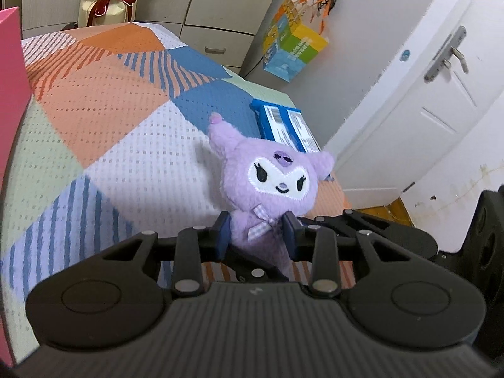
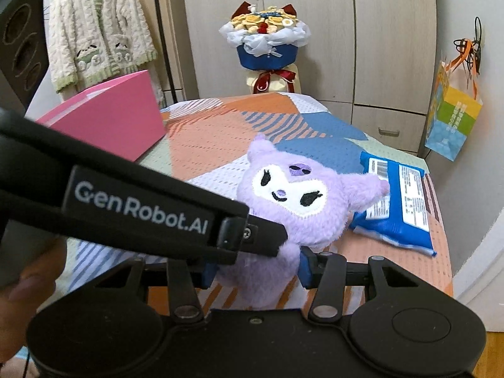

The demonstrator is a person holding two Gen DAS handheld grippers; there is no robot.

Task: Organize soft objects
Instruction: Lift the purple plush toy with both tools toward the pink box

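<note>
Bedspread (image 2: 201, 145) (plush (image 2: 293, 198) body half-hidden)

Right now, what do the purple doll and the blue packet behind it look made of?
Purple long-eared plush doll: fuzzy pile fabric, with embroidered-looking face and a gingham bow. Blue flat packet with white labels: seemingly glossy plastic film, judging by its sheen and crimped edge; contents unclear.

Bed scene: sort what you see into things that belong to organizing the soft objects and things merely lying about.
Belongs to the job:
purple plush toy, pinched at its body by both the left gripper and the right gripper
pink box

Lying about:
blue packet
bouquet
colourful gift bag
cardigan
</note>
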